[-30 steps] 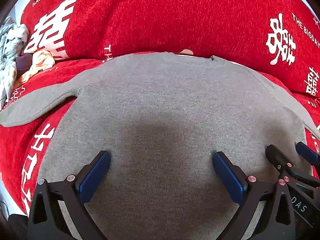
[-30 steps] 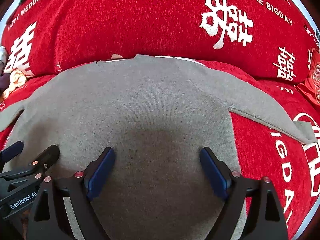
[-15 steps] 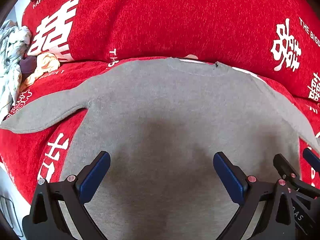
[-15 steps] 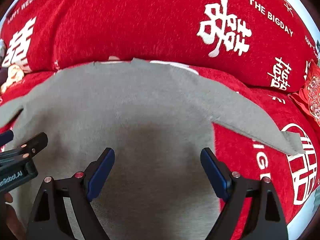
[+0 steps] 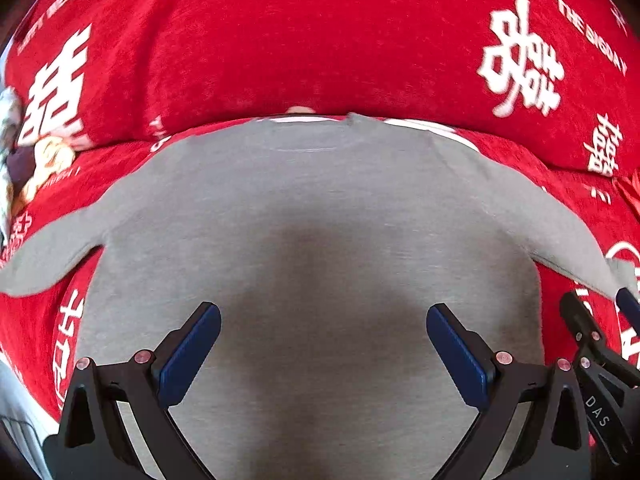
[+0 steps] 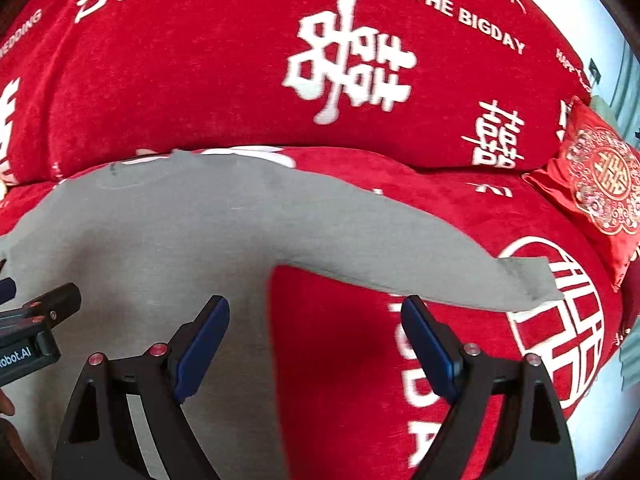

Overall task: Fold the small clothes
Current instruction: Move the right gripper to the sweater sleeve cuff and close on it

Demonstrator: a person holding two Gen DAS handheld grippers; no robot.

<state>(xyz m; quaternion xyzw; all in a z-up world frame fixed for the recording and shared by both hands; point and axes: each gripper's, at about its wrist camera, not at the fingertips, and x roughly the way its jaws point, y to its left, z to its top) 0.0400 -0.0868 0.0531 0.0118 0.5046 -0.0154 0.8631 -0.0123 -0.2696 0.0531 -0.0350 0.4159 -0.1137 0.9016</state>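
Two grippers, left (image 5: 323,350) and right (image 6: 315,344), hang spread and empty above a grey long-sleeved sweater (image 5: 312,232) lying flat, sleeves out, on the red sofa cover (image 6: 360,360): folding has not begun, and the right sleeve (image 6: 420,252) likely needs pinching first.

The grey sweater (image 5: 312,208) looks matt, fine-knit cloth, lying on a red, plush-napped sofa cover (image 5: 280,40) with white print.

Both wrist views close above, angled down; shared: grey sweater (image 5: 312,208) (image 6: 160,232), red cover (image 5: 280,40) (image 6: 200,60).
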